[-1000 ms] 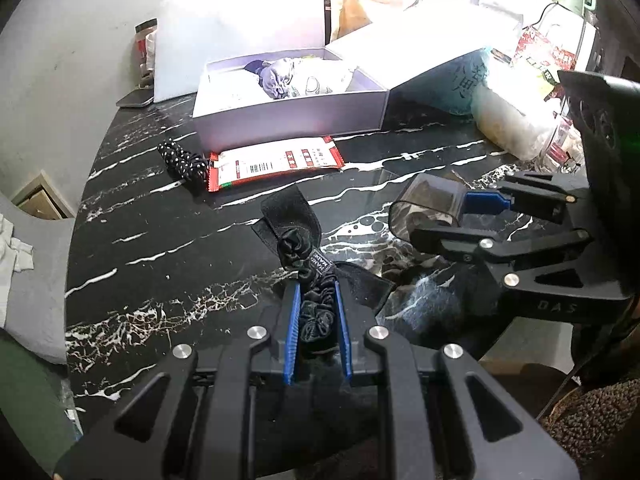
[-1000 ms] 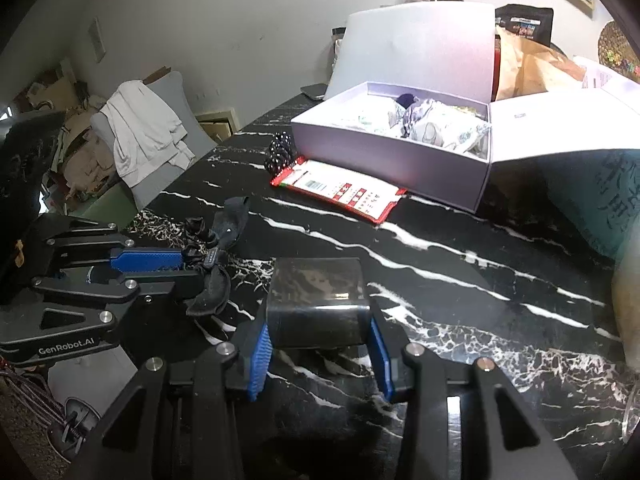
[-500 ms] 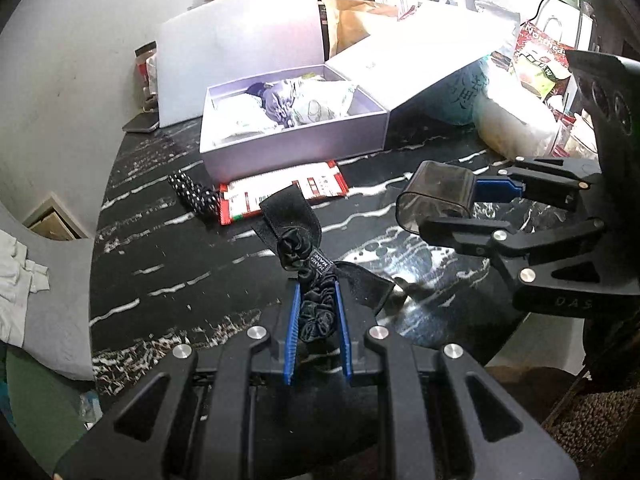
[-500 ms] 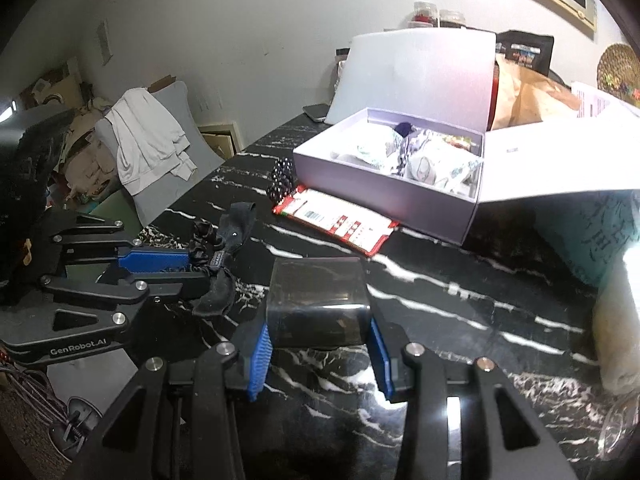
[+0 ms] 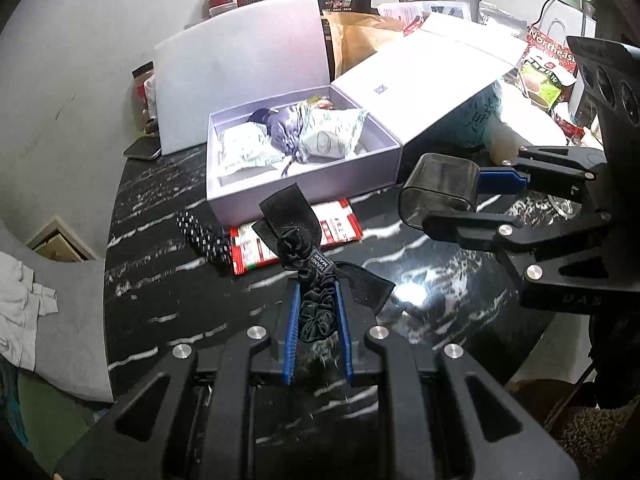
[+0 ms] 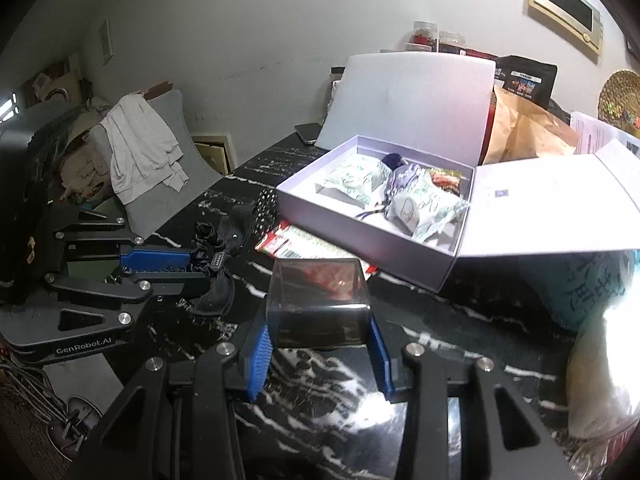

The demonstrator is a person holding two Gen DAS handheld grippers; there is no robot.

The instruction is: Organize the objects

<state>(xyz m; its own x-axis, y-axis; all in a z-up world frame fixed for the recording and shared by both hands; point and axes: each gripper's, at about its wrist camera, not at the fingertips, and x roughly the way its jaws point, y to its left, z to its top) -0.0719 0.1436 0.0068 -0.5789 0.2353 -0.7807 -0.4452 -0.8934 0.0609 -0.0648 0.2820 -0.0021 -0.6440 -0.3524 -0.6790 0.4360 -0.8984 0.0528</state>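
My left gripper (image 5: 317, 292) is shut on a black hair scrunchie with a bow (image 5: 308, 256) and holds it above the black marble table (image 5: 168, 288). The scrunchie also shows in the right wrist view (image 6: 218, 264). My right gripper (image 6: 318, 328) is shut on a smoky clear plastic box (image 6: 318, 300), held above the table; in the left wrist view the box (image 5: 438, 192) hangs at the right. An open lavender gift box (image 5: 300, 160) with wrapped packets (image 5: 332, 132) stands beyond both grippers.
A red and white packet (image 5: 296, 240) and a black dotted hair band (image 5: 204, 236) lie in front of the gift box. Its lid (image 5: 240, 80) stands upright behind. Bags, jars and papers crowd the far right. A grey chair with white cloth (image 6: 140, 160) stands left of the table.
Both grippers have risen and moved toward the lavender gift box, each still holding its object. The box now sits closer and lower in both views.
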